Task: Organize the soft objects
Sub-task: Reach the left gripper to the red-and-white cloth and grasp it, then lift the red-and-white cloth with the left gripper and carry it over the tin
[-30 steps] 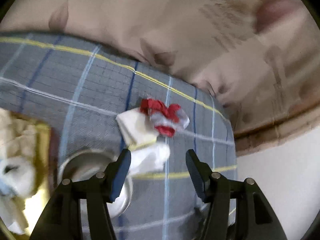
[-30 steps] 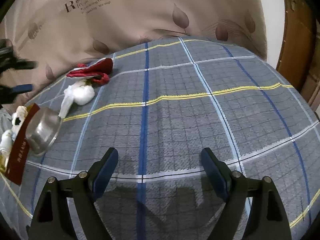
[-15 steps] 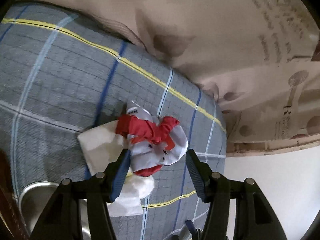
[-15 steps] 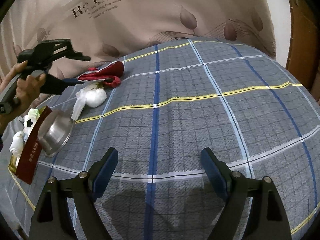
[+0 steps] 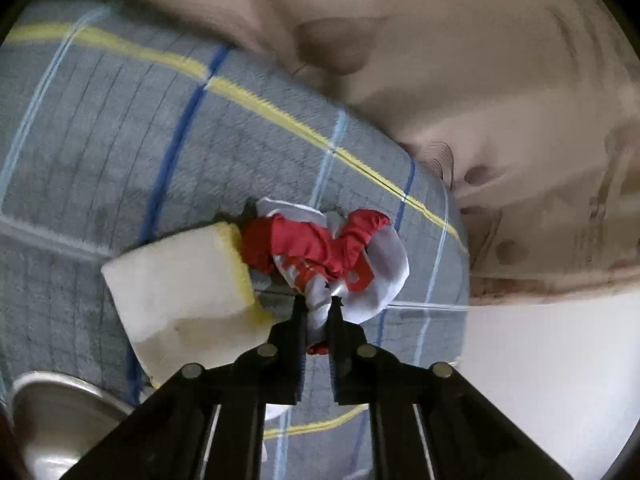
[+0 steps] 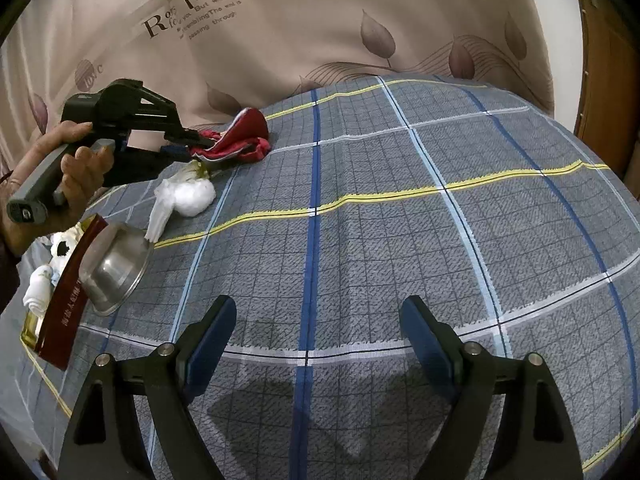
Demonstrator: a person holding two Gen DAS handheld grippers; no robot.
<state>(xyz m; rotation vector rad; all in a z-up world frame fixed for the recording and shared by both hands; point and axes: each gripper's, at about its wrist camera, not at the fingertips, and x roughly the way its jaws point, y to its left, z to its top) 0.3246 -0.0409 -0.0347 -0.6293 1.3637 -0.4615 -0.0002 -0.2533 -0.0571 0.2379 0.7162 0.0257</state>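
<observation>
A crumpled red and white cloth (image 5: 320, 244) lies on the grey plaid bedspread (image 5: 120, 152) near its far edge. My left gripper (image 5: 317, 304) is closing and pinches a fold of that cloth between its pads. A white sponge with a yellow side (image 5: 180, 276) lies just left of the cloth. In the right wrist view the same cloth (image 6: 244, 136) sits at the tips of my left gripper (image 6: 204, 144), and a white wadded cloth (image 6: 188, 196) lies just in front of them. My right gripper (image 6: 316, 332) hovers open over bare bedspread with nothing between its fingers.
A steel bowl (image 6: 116, 268) leans against a dark red box (image 6: 68, 300) that holds white soft items (image 6: 40, 284) at the left edge. A beige leaf-print curtain (image 6: 320, 20) hangs behind. A hand (image 6: 76, 160) holds the left gripper. A wooden door frame (image 6: 600, 80) stands at right.
My left gripper came down and forward onto the red and white cloth and shut on it. The right gripper stayed where it was, open.
</observation>
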